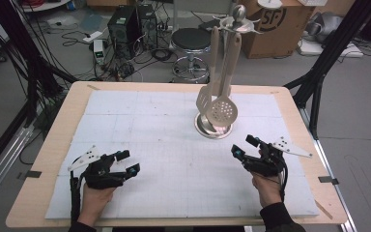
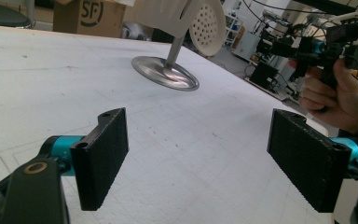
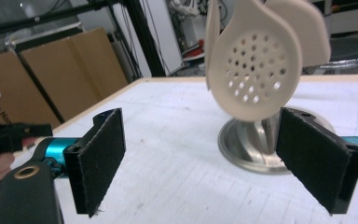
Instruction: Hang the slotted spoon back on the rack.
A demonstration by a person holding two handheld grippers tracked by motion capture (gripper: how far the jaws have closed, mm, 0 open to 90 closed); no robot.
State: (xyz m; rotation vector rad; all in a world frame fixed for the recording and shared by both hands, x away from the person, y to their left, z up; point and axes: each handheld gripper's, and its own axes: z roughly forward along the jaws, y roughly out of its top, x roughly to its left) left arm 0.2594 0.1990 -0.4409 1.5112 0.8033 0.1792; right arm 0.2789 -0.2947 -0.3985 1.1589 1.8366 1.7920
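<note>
On the table [image 1: 53, 145], the utensil stand [image 1: 214, 126] sits far right of centre, its skimmer [image 1: 222, 111] hanging before the slotted spatula [image 1: 203, 99].

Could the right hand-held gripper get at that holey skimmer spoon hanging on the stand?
Probably yes: the right hand-held gripper is open and faces the skimmer, which hangs free on the stand, with bare table between them.

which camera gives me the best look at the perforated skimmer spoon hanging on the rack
The right gripper view: the skimmer hangs close ahead, with every hole in its cream bowl distinct. The high view shows its whole length hanging from the stand, but small. The left gripper view catches part of the bowl at the top edge.
</note>
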